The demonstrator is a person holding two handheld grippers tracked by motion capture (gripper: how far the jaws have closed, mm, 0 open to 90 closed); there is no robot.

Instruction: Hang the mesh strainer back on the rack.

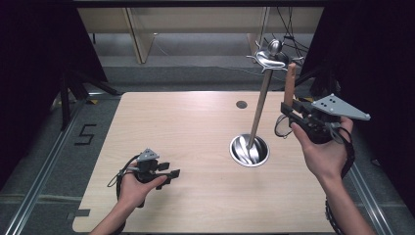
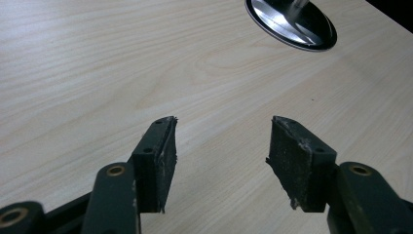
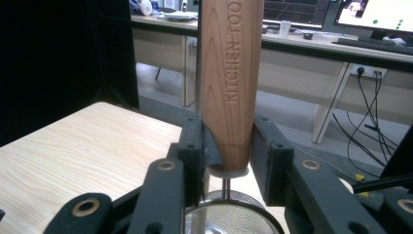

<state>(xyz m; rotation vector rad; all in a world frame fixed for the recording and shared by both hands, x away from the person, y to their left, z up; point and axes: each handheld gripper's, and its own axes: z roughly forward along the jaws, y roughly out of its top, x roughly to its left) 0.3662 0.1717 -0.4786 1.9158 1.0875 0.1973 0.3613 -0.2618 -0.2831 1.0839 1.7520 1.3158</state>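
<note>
A small strainer with a wooden handle (image 1: 290, 83) stands upright in my right gripper (image 1: 288, 111), off the table's right edge. In the right gripper view both pads press the handle (image 3: 231, 83), stamped "KITCHEN TOOL", with the wire mesh bowl (image 3: 229, 214) hanging below my right gripper (image 3: 228, 146). A metal hanging stand (image 1: 259, 107) rises from a round shiny base (image 1: 249, 150) to a ring of hooks (image 1: 270, 58) just left of the handle's top. My left gripper (image 1: 171, 174) rests low on the table's near left. In its own view my left gripper (image 2: 221, 146) stands open over bare wood.
The light wooden table (image 1: 186, 127) has a dark round hole (image 1: 241, 104) near its far edge. The stand's base (image 2: 292, 22) lies ahead of the left gripper. Black curtains flank both sides. Desks, monitors and cables (image 3: 370, 97) stand beyond the table.
</note>
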